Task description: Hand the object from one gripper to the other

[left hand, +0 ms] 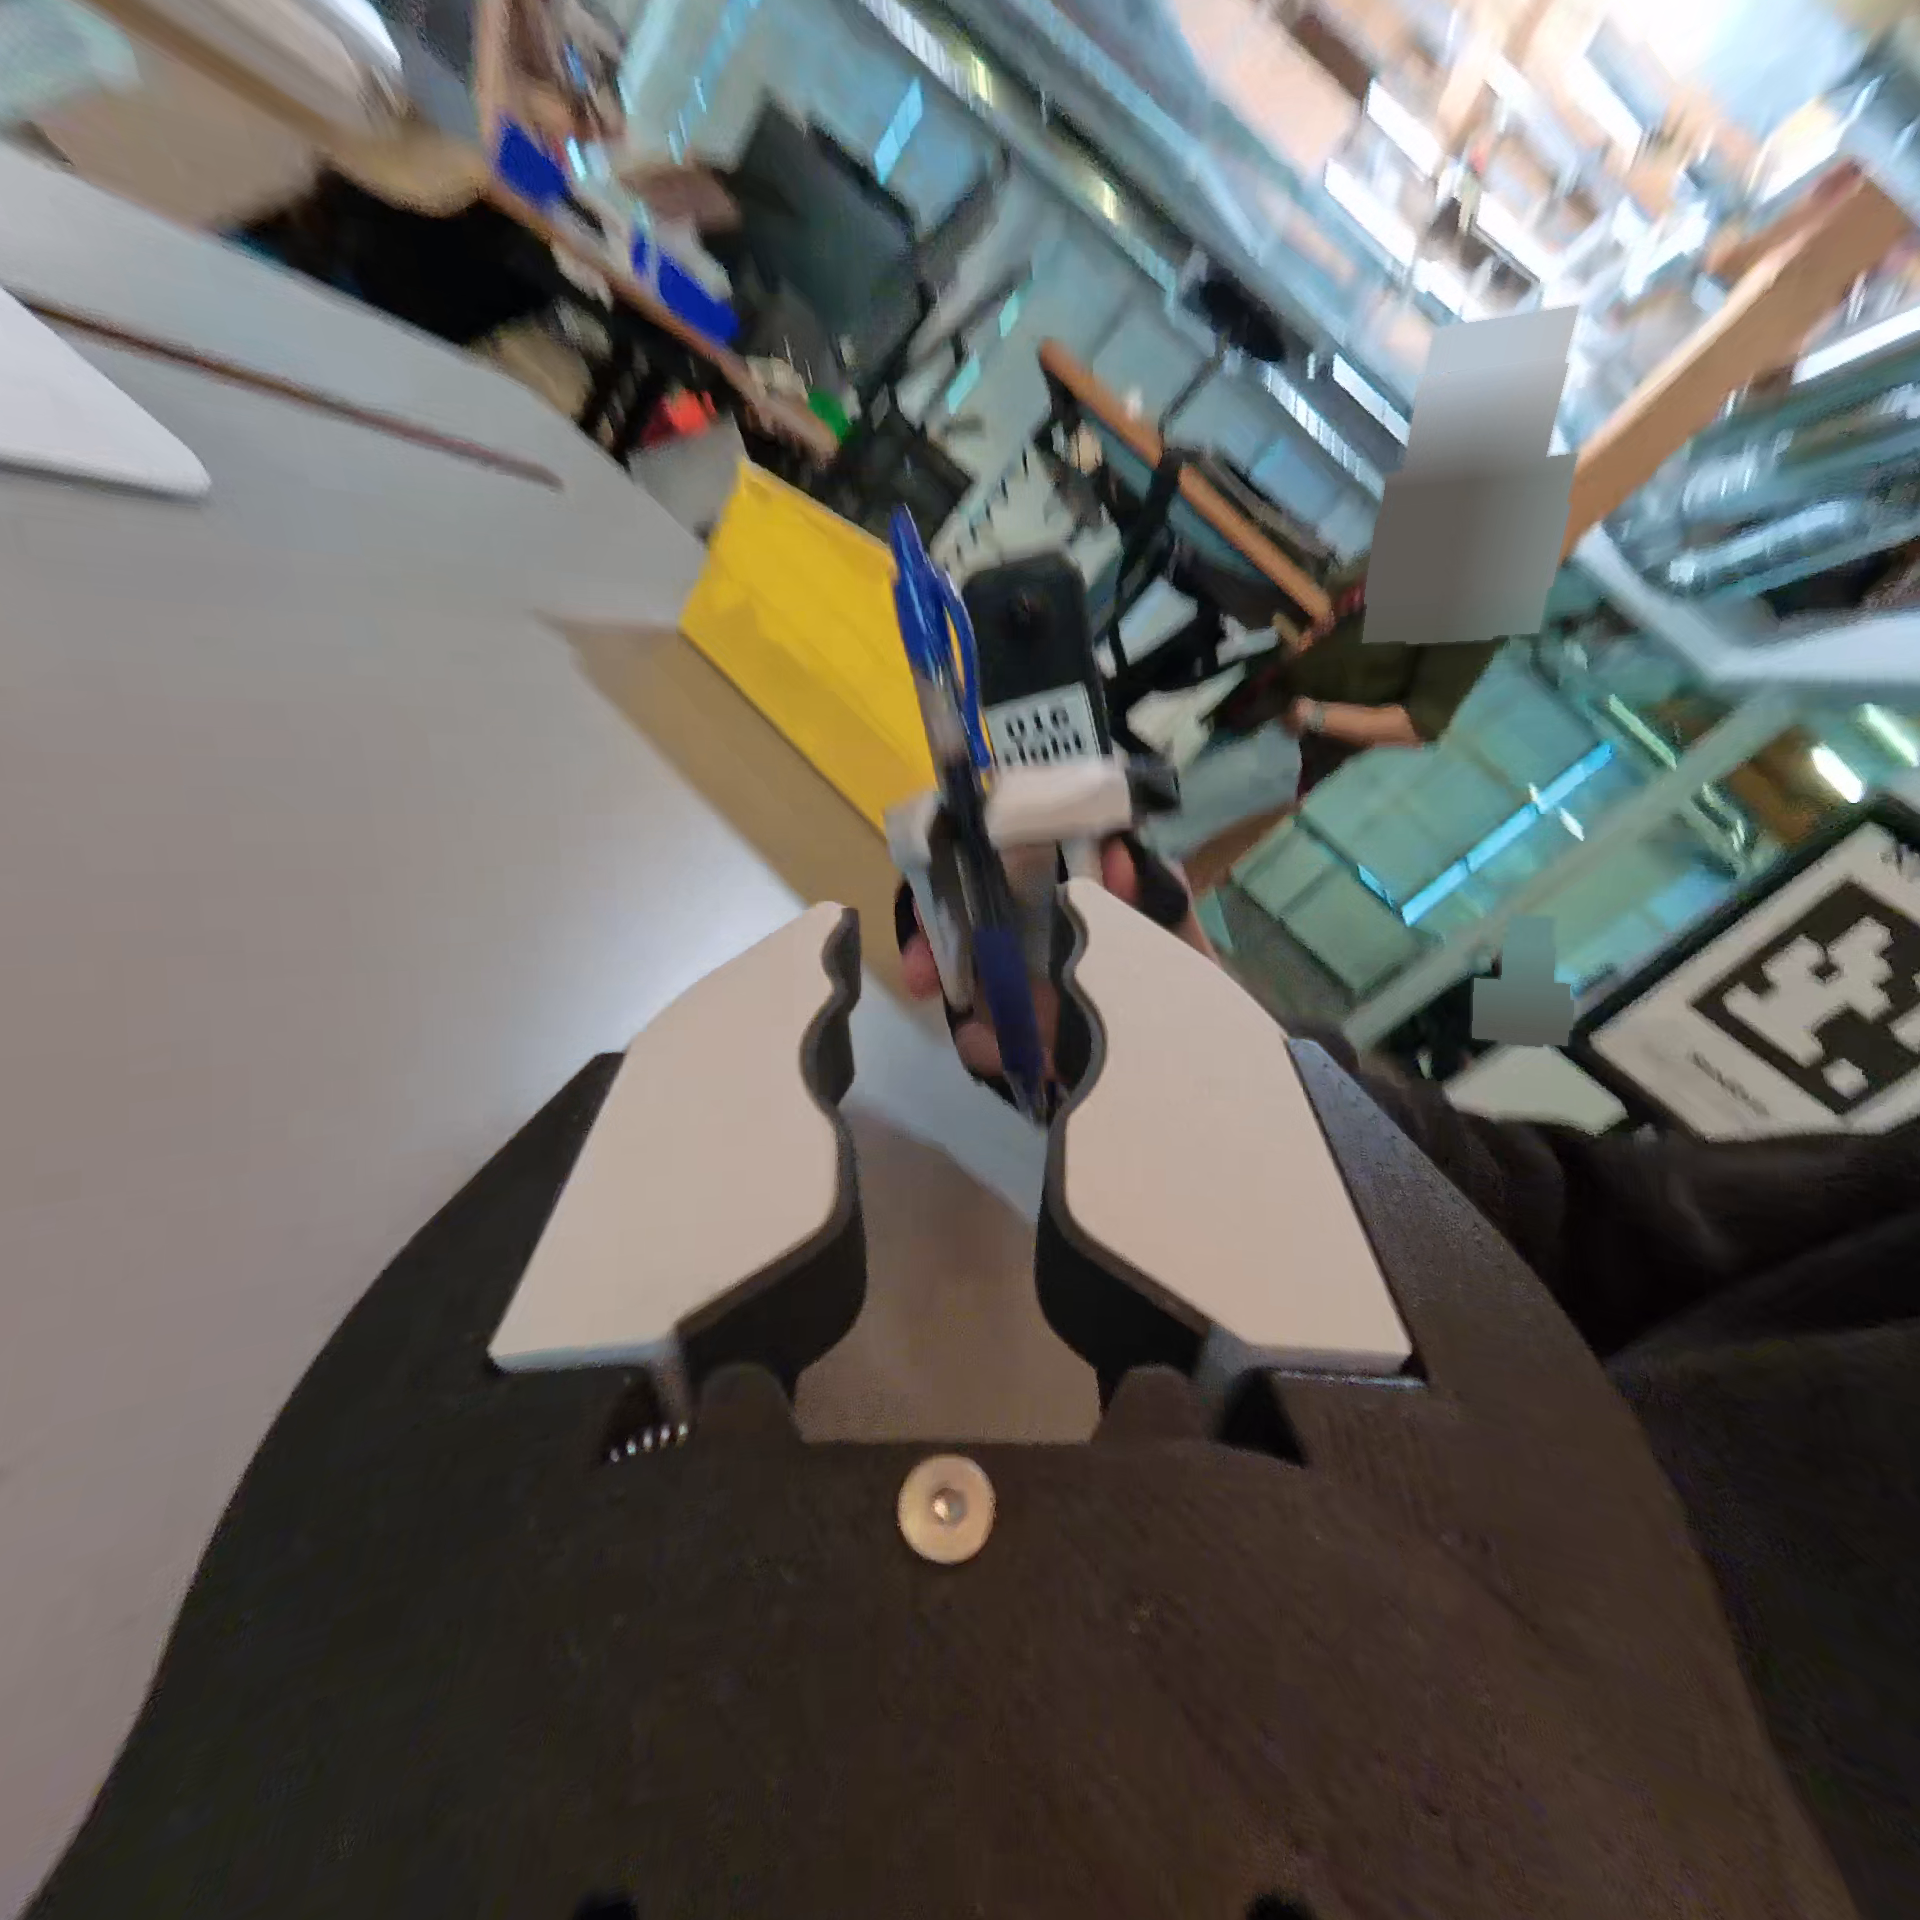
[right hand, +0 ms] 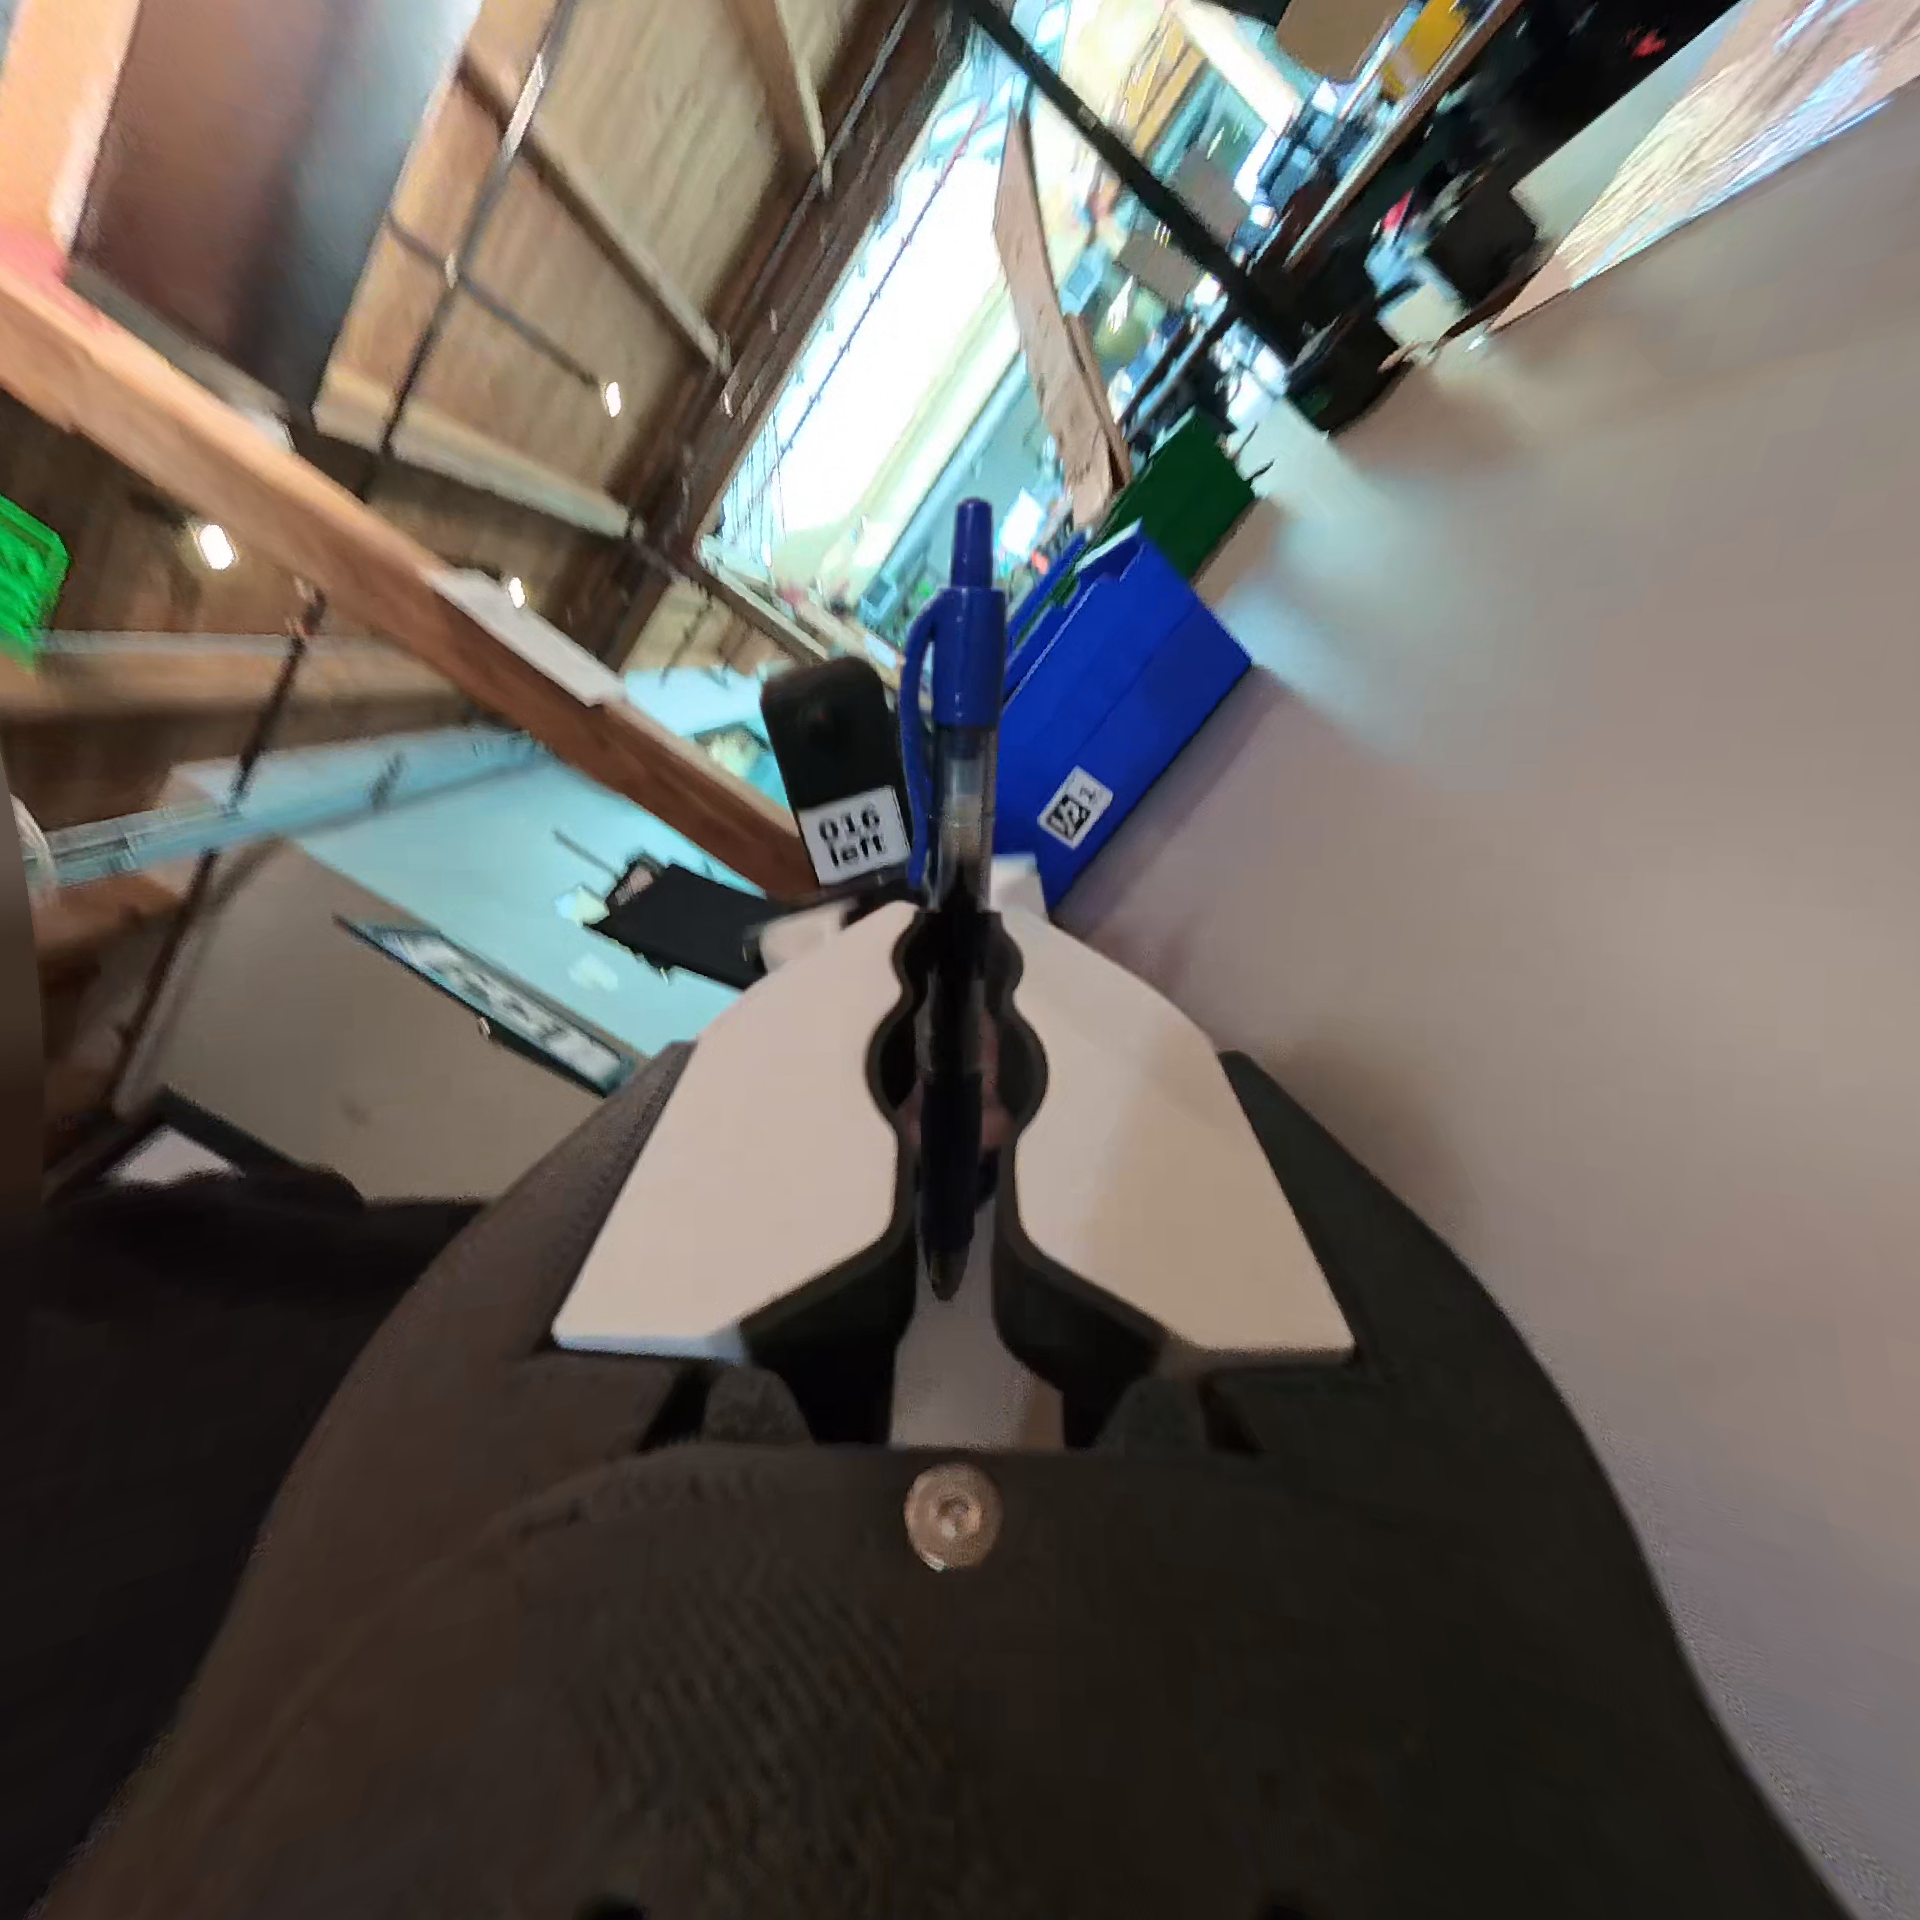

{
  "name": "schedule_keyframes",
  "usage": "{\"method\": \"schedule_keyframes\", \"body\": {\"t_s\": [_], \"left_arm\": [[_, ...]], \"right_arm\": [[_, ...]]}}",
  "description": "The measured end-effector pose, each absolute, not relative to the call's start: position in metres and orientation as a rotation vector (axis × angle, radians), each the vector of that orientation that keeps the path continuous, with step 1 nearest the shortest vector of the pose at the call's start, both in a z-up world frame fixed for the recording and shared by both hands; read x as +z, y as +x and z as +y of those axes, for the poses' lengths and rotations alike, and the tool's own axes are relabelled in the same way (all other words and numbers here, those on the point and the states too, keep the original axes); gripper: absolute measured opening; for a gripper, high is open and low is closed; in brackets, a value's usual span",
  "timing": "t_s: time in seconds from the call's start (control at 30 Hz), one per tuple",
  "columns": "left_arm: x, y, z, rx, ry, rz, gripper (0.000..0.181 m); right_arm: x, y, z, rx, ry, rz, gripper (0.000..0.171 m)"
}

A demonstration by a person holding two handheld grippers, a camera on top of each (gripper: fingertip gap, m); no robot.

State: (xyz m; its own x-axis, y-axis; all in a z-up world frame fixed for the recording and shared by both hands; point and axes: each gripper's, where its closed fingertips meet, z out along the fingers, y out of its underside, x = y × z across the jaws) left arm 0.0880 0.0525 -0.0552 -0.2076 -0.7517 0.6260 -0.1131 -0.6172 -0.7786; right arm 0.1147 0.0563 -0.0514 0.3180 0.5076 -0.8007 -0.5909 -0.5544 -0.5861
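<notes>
**Pen clamped in right gripper, left fingers spread**

While the left gripper [left hand: 961, 925] stood with fingers parted, the blue pen [left hand: 971, 831] hung just ahead, nipped by the right gripper [left hand: 987, 831]. From the right wrist, the right gripper [right hand: 958, 920] pinched the pen [right hand: 958, 831] upright.

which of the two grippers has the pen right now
The right gripper: its fingers are shut on the blue pen. The left gripper is open, with the pen between its fingers but ungripped.

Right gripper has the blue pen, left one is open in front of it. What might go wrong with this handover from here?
1. The left gripper is open around the pen tip only; closing there may give a weak, tilting hold.
2. If the right gripper releases early, the pen likely drops.
3. Both grippers' fingers sit close, so closing may bump them.
</notes>
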Motion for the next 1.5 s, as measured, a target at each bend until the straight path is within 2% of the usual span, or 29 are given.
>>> {"method": "schedule_keyframes", "body": {"t_s": [0.17,0.3,0.47,0.67,0.77,0.87,1.07,1.23,1.33,1.5], "left_arm": [[-0.078,0.099,0.019,-2.018,-1.74,1.158,0.037],[-0.072,0.1,0.012,-2.028,-1.673,1.173,0.019],[-0.068,0.1,0.03,-1.78,-1.566,1.168,0.019],[-0.064,0.094,0.063,-1.016,-1.258,1.261,0.036],[-0.07,0.097,0.044,-0.75,-1.015,1.42,0.038],[-0.088,0.104,0.012,-0.671,-0.881,1.602,0.042],[-0.107,0.107,0.009,-0.177,-0.554,1.663,0.042],[-0.098,0.109,0.018,-0.011,-0.484,1.568,0.035],[-0.093,0.108,0.015,-0.029,-0.458,1.547,0.036],[-0.09,0.108,0.0,-0.072,-0.383,1.54,0.024]], "right_arm": [[-0.043,0.132,0.058,1.567,-1.478,0.231,0.01],[-0.035,0.126,0.054,1.601,-1.43,0.196,0.01],[-0.028,0.131,0.052,1.702,-1.333,0.249,0.01],[-0.04,0.117,0.053,1.841,-1.411,0.318,0.01],[-0.049,0.105,0.052,1.912,-1.472,0.342,0.01],[-0.06,0.098,0.051,2.014,-1.513,0.411,0.01],[-0.069,0.094,0.047,2.156,-1.526,0.477,0.01],[-0.073,0.103,0.052,2.122,-1.512,0.538,0.01],[-0.075,0.103,0.052,2.118,-1.527,0.547,0.01],[-0.082,0.089,0.048,2.127,-1.609,0.521,0.01]]}}
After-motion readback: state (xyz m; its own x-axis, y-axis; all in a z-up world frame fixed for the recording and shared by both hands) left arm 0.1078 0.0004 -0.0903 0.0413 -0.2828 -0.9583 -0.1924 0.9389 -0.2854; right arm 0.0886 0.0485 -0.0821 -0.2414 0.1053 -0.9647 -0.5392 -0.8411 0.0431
